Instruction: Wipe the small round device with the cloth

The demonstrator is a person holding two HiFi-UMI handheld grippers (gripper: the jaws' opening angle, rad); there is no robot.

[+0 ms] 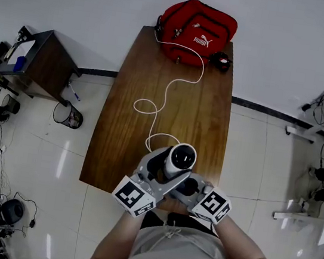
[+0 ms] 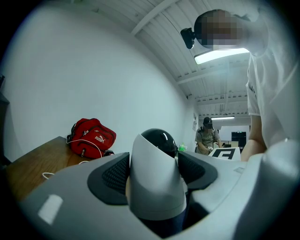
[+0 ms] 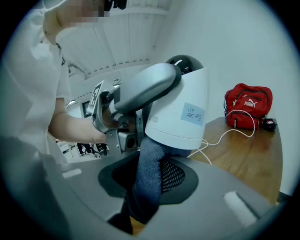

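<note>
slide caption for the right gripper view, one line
The right gripper holds a blue cloth against the base of the white device clamped in the left gripper, table behind.

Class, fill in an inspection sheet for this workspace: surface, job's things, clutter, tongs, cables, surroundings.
Surface: wooden table.
Job's things: white round device with a black dome, held over the table's near end; dark blue cloth against its underside.
Clutter: red bag at the far end, small black item beside it.
Tongs: left tongs shut on the device; right tongs shut on the cloth.
Cables: white cable loops from the bag toward the device.
Surroundings: tiled floor; dark side table and waste bin at left.
</note>
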